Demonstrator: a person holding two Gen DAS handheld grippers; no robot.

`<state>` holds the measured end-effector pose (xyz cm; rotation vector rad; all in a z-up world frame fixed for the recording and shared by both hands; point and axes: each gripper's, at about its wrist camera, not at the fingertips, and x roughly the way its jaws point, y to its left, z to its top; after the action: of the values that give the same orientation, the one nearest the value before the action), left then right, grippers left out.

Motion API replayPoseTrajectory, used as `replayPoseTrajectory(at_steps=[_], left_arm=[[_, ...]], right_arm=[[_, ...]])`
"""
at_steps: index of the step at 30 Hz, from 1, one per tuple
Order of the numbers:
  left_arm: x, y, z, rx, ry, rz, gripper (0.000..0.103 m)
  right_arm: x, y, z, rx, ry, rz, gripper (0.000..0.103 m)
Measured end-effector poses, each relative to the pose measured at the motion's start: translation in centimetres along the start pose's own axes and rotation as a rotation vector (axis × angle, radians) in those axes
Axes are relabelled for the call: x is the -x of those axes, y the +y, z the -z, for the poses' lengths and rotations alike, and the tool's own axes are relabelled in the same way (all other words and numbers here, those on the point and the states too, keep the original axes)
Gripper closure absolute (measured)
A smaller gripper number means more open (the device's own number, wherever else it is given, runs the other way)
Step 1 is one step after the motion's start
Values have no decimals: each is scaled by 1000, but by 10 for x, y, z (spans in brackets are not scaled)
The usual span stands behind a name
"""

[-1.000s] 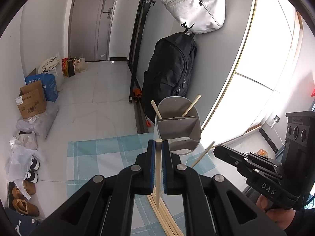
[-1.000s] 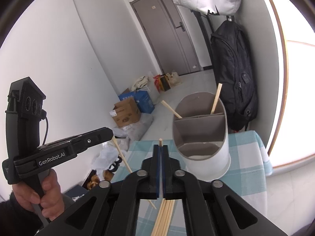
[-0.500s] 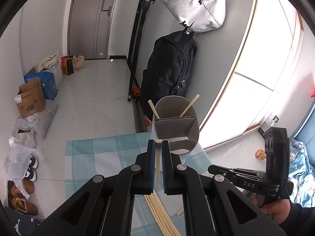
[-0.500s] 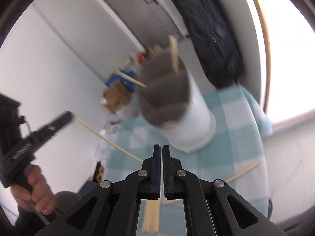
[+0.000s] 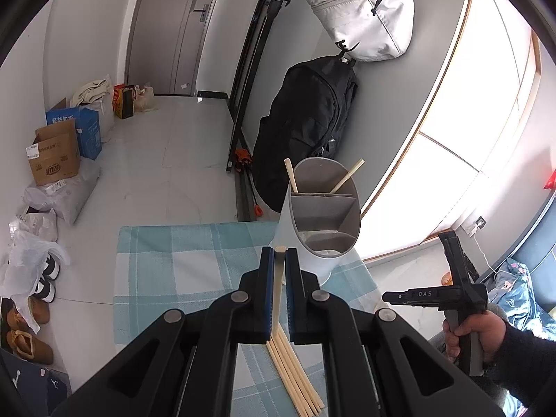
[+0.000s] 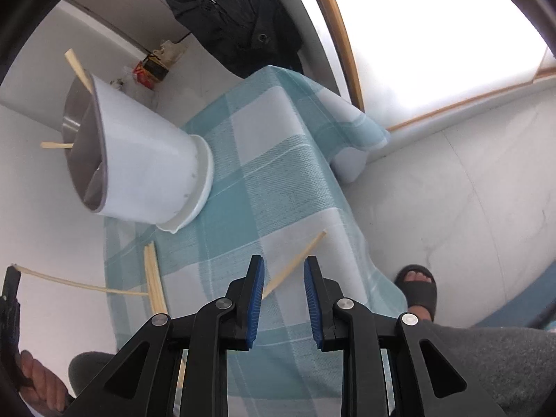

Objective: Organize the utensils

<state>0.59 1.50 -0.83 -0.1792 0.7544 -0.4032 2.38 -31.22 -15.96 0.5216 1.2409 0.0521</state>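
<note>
Chopsticks: two already stand in the holder (image 5: 323, 215); left gripper (image 5: 277, 271) pinches one chopstick (image 5: 277, 295); right gripper (image 6: 284, 295), spread, hovers over a loose chopstick (image 6: 295, 264) near the cloth's (image 6: 264, 180) right edge; a bundle (image 5: 295, 375) waits.

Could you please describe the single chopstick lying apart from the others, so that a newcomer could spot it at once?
Start at the checked blue tablecloth and the white utensil holder standing on it. Toward the table's outer edge, a lone chopstick lies slantwise on the cloth, just ahead of the open right hand-held gripper. Unlike the bundle of chopsticks lying side by side, it lies alone.
</note>
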Motion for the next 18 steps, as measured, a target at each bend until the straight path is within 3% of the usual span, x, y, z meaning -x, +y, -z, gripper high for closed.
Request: replayPoseTrajectory(at_steps=[5, 7, 14, 18], left_arm=[[2, 4, 3, 5, 3, 12, 101], [3, 5, 4, 6, 2, 16, 101], [7, 4, 8, -7, -4, 14, 101], [7, 7, 8, 3, 2, 8, 101]], right_arm=[[-19, -6, -13, -25, 53, 81, 79], [-20, -6, -16, -17, 37, 124, 79], [-24, -22, -16, -85, 27, 68, 79], [-17, -23, -10, -109, -17, 71, 87]])
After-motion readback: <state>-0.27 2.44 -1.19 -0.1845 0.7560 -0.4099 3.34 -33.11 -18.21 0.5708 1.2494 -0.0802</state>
